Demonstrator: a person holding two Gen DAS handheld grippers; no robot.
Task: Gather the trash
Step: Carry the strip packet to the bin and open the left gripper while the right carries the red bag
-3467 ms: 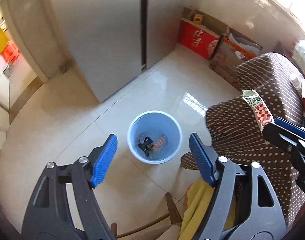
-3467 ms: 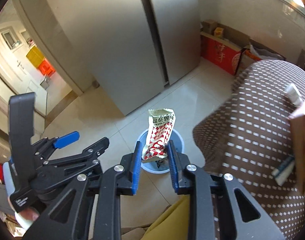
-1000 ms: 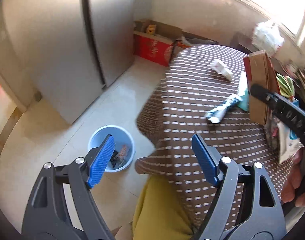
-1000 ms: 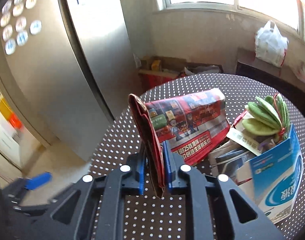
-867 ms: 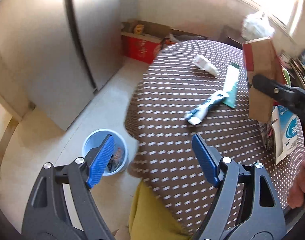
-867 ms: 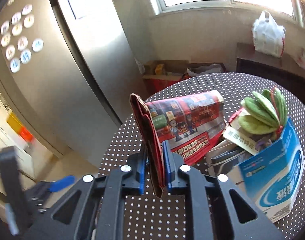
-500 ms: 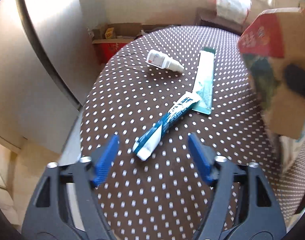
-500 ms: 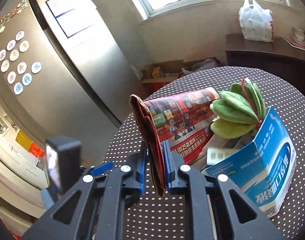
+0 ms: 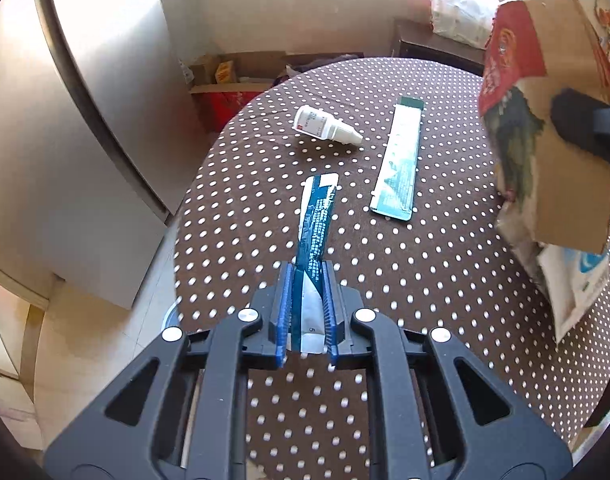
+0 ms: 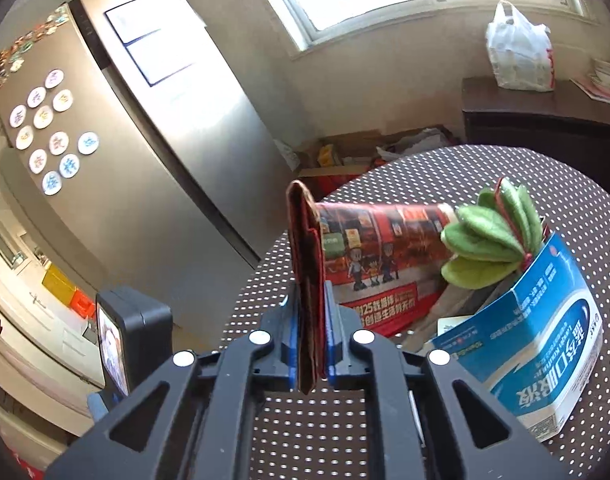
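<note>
The left gripper (image 9: 307, 308) has just been closing, and its blue pads now pinch a squeezed-out blue tube (image 9: 315, 224) lying on the dotted tablecloth (image 9: 425, 280). The right gripper (image 10: 310, 344) is clamped on a flattened red carton (image 10: 369, 256), held up off the table. A small white bottle (image 9: 325, 126) and a green strip (image 9: 399, 164) lie just beyond the tube.

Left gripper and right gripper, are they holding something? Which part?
Left gripper pinches the blue tube at its near end. Right gripper pinches the red flattened carton by its folded edge.
</note>
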